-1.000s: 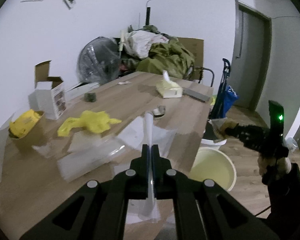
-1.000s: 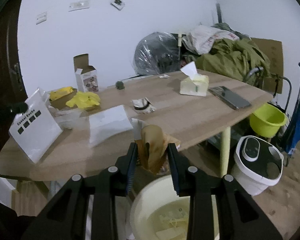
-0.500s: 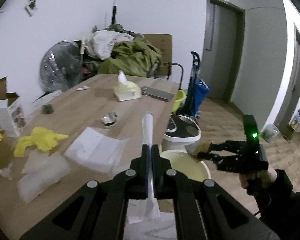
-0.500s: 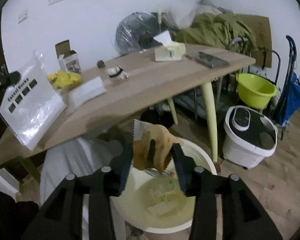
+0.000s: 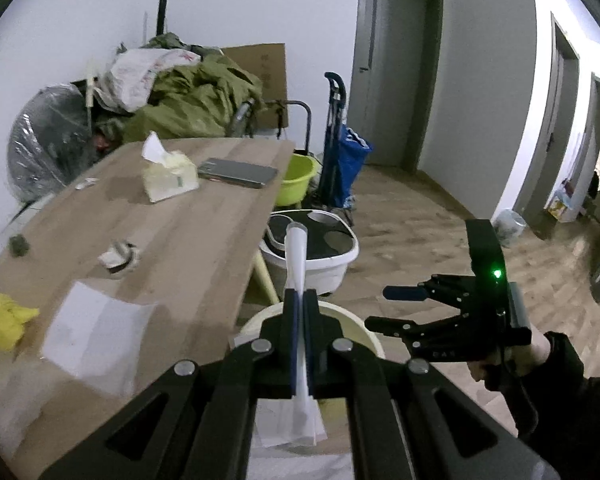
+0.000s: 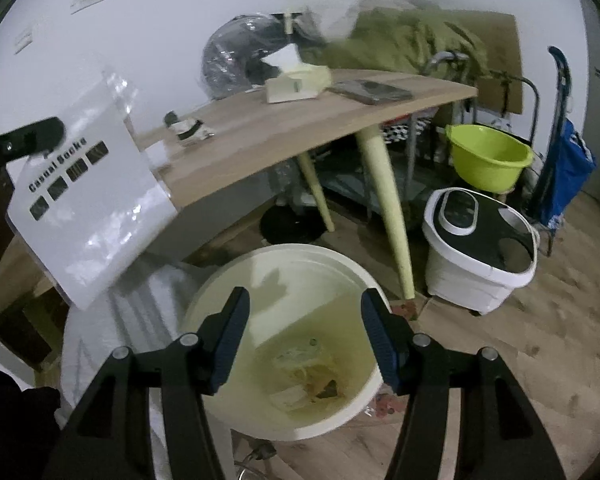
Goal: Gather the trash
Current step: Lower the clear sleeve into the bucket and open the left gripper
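Cream bucket [image 6: 284, 280] on floor below tabletop's [image 5: 204, 240] near edge; scraps inside.
Sock packet [image 6: 88, 196]: flat, light, glossy film, likely slippery; floppy, hangs over bucket's rim side.
Left gripper [image 5: 299, 312] clamped tight on packet's edge.
Right gripper [image 6: 305, 340] jaws just been opening, nothing between, above bucket.

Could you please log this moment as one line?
right gripper: jaws just opening, empty, over cream bucket | left gripper: shut on white sock packet | brown wrapper: in bucket
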Tool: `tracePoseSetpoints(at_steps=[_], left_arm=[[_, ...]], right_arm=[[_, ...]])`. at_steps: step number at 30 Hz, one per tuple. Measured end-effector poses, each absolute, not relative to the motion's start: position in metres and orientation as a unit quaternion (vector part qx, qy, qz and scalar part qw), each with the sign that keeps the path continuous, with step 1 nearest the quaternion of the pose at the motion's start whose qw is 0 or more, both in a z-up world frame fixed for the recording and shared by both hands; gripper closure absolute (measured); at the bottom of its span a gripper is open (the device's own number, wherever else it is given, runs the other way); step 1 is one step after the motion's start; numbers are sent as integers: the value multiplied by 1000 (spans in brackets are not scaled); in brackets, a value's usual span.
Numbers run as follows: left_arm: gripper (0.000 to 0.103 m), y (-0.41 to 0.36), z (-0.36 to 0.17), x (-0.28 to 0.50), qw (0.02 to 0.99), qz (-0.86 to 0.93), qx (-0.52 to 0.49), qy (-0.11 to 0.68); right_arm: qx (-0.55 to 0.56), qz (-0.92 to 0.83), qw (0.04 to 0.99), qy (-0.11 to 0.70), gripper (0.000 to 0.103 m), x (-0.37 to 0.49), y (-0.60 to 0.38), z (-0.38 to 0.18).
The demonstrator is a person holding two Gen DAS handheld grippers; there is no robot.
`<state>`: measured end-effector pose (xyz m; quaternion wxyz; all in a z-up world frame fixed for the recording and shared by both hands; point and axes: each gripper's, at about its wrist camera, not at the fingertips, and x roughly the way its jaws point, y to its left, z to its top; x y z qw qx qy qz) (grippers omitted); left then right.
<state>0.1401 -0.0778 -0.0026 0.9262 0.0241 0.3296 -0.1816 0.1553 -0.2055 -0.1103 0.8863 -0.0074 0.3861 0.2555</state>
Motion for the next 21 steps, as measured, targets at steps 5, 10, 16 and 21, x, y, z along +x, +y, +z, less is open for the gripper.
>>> tracePoseSetpoints(at_steps=[5,10,16,21], left_arm=[[101,-92,-19,167,915,-200,17,351],[100,-97,-36,186,905,-202,-2,375],[76,-97,-48,199,895,-211,-15,394],[63,-91,-45,196,897,-215,-25,385]], right_arm=[[-1,235,889,393,47,157,-222,-116],[3,224,891,395,47,159,-231,-117],[-1,222,890,398,47,162,-226,-117],[-7,222,889,400,47,162,-221,-116]])
